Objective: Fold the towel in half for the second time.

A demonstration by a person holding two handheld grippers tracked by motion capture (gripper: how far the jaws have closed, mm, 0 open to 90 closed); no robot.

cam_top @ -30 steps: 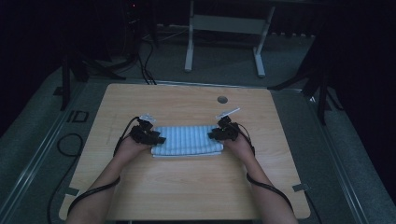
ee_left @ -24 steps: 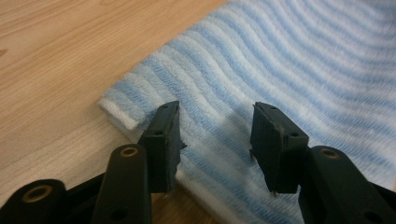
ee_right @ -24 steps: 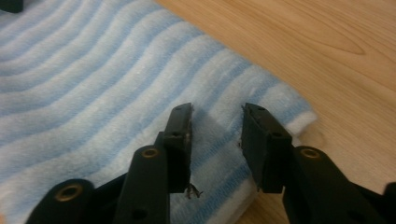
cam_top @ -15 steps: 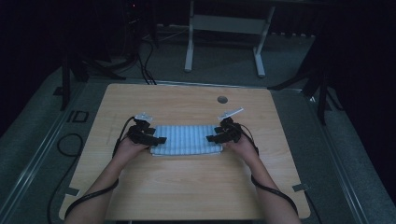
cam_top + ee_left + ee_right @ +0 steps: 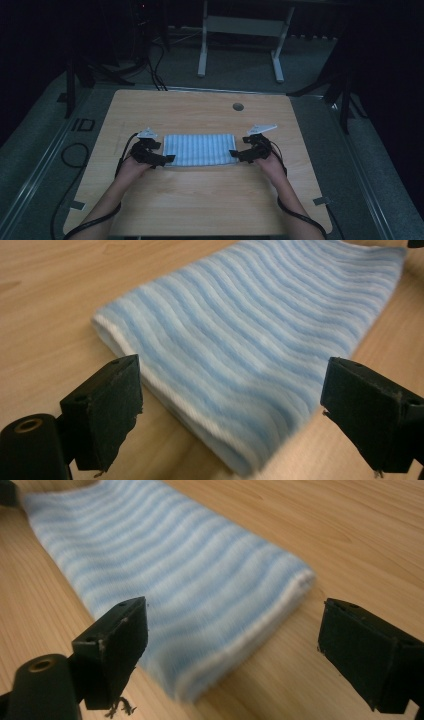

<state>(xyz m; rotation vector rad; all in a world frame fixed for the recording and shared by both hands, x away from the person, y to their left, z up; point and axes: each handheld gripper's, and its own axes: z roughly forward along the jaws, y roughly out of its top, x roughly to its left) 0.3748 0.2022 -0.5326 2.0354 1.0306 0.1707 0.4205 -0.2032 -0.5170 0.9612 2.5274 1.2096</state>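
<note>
Jaws on both my grippers had just been opening, and nothing sat pinched between them any more. A second earlier my left gripper (image 5: 169,159) and right gripper (image 5: 234,154) were clamped onto the short ends of the folded striped towel (image 5: 199,149); by this moment each had slid outward off the cloth and stood spread wide. The towel lay flat on the wooden table (image 5: 200,200), between the two grippers, its white-edged ends just in front of each pair of jaws. A small round hole (image 5: 238,106) sat farther back in the tabletop, well apart.
</note>
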